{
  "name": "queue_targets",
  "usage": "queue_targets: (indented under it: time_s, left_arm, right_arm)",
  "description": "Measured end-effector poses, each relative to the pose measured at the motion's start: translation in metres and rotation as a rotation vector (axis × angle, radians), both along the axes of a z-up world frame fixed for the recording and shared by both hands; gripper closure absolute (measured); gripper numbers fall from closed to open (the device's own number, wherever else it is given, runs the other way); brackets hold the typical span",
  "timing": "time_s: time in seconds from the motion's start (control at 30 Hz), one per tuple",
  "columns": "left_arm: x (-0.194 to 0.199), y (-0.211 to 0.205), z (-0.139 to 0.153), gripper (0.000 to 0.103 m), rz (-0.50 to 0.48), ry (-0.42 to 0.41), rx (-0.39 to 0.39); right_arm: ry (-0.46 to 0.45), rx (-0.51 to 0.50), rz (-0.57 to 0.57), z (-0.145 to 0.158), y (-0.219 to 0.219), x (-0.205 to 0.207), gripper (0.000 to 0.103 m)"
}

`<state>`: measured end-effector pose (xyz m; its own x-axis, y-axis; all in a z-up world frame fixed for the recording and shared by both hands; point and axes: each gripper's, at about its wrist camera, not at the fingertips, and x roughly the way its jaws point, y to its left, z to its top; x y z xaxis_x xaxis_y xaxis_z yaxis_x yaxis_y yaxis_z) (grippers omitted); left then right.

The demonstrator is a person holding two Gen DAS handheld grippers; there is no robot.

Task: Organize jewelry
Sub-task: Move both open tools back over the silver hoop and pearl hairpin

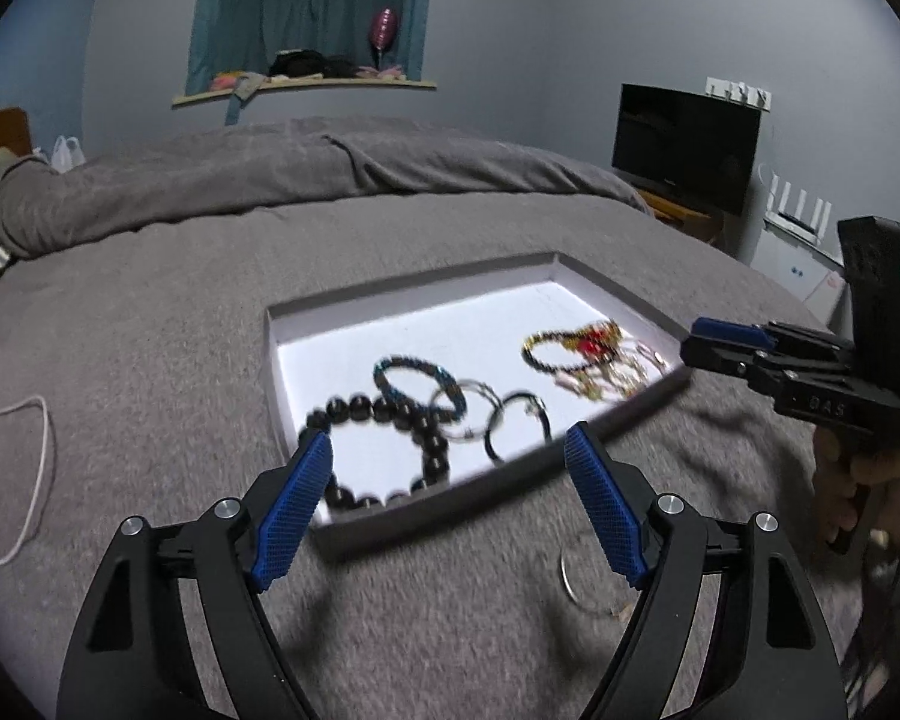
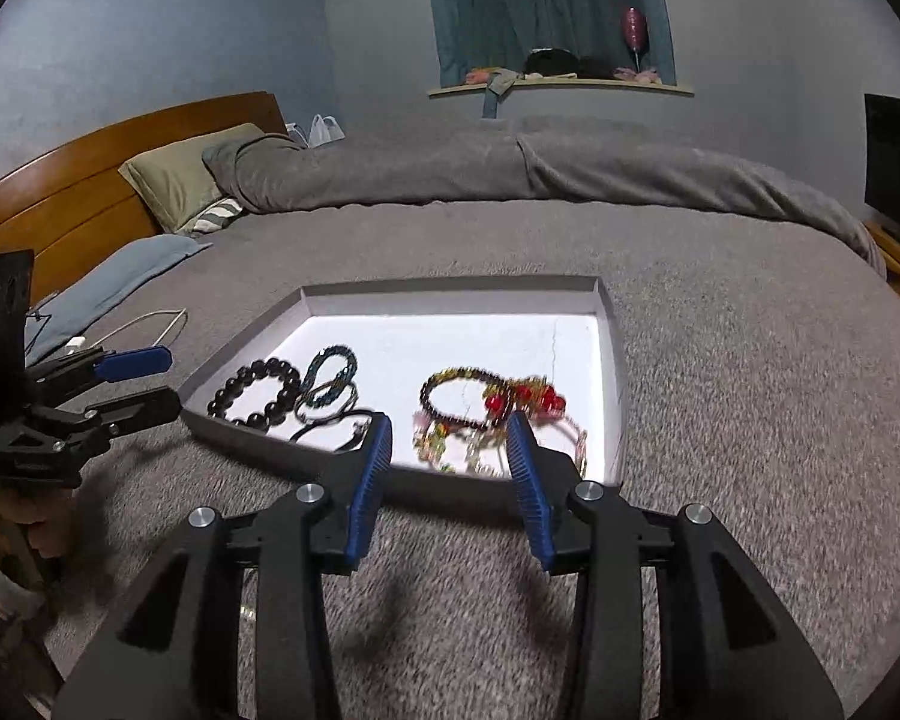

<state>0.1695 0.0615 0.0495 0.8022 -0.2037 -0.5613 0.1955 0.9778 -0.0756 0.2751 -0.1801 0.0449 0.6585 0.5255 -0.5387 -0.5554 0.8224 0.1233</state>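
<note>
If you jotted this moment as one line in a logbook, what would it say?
left tongs: open, empty | right tongs: open, empty | tray: on grey bed, bracelets inside | black bead bracelet: tray's left side | thin ring: on blanket outside tray

Motion blur smears the gold-and-red jewelry pile (image 2: 498, 420); individual pieces can't be separated. Left hand-held gripper (image 1: 450, 450) pad hides part of the black bead bracelet (image 1: 390, 414). Thin ring (image 1: 576, 576) on the blanket (image 1: 150, 360): blurred, type unclear.
</note>
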Motion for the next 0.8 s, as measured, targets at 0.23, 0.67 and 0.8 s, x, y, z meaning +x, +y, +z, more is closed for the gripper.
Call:
queue_targets:
  time_s: [0.23, 0.67, 0.8]
  left_arm:
    - [-0.019, -0.009, -0.009, 0.023, -0.067, 0.015, 0.021]
    - [-0.008, -0.044, -0.044, 0.054, -0.173, 0.159, 0.069]
    - [-0.005, -0.044, -0.047, 0.055, -0.164, 0.166, 0.075]
  right_arm:
    - [0.006, -0.007, 0.020, -0.005, 0.001, -0.016, 0.063]
    - [0.027, -0.029, 0.052, -0.014, -0.003, -0.032, 0.063]
    - [0.025, -0.031, 0.053, -0.014, -0.008, -0.034, 0.062]
